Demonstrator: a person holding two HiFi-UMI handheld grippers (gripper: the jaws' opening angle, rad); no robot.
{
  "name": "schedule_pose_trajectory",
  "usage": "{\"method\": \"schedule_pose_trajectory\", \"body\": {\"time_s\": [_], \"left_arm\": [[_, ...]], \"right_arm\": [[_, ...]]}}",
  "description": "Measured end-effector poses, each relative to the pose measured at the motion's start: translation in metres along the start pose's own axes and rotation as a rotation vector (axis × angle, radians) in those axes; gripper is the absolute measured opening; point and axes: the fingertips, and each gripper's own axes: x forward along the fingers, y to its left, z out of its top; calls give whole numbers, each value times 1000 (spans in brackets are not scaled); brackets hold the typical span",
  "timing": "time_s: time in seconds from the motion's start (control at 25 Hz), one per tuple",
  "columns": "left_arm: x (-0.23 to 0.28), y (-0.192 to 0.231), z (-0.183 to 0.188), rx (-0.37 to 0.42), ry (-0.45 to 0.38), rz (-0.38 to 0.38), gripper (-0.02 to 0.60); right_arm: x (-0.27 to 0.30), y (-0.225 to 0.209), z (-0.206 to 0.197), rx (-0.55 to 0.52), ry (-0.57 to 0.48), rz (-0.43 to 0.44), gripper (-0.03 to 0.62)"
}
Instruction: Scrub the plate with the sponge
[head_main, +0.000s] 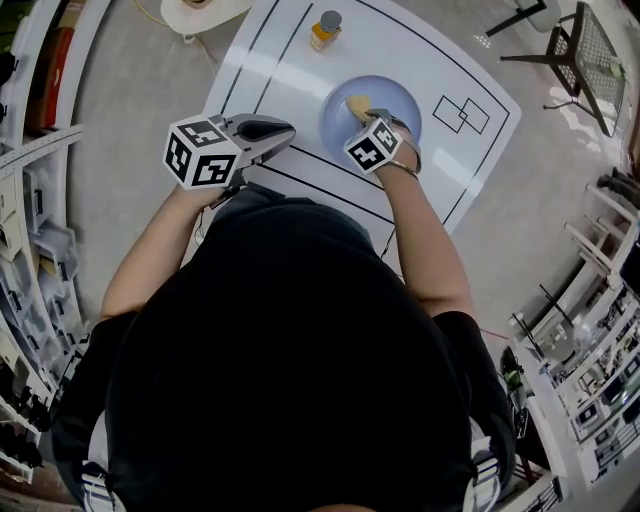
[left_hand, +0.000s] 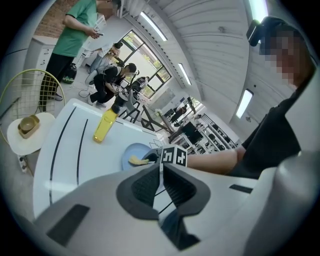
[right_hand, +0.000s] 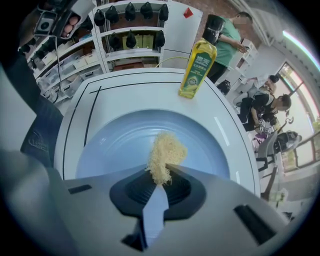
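Observation:
A pale blue plate (head_main: 395, 97) (right_hand: 120, 140) (left_hand: 131, 153) lies on the white table. My right gripper (head_main: 366, 117) (right_hand: 161, 175) is shut on a yellow fibrous sponge (right_hand: 165, 152) (head_main: 357, 105) (left_hand: 135, 160), which rests on the plate's middle. My left gripper (head_main: 278, 130) (left_hand: 161, 175) hovers left of the plate, above the table's near edge, shut with nothing between its pads.
A yellow oil bottle (head_main: 324, 29) (right_hand: 198, 62) (left_hand: 104, 124) stands on the table beyond the plate. Black lines mark the table (head_main: 280, 70). A small round stool with a bowl (left_hand: 27, 127) stands off the far left corner. Shelving and several people surround the table.

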Motion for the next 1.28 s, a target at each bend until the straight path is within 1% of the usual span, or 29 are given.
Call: {"method": "schedule_pose_trajectory", "body": {"time_s": [0.2, 0.64, 0.92, 1.28], "left_arm": [[1, 0, 0, -2, 7, 0, 26], [9, -2, -2, 11, 23, -5, 26], [13, -9, -3, 20, 33, -19, 26], [21, -15, -5, 35, 47, -38, 26]], "right_arm": [[0, -17, -13, 35, 24, -18, 34], [-1, -36, -38, 106, 49, -42, 34], [-6, -34, -59, 137, 85, -44, 34], [-9, -20, -85, 173, 115, -32, 34]]}}
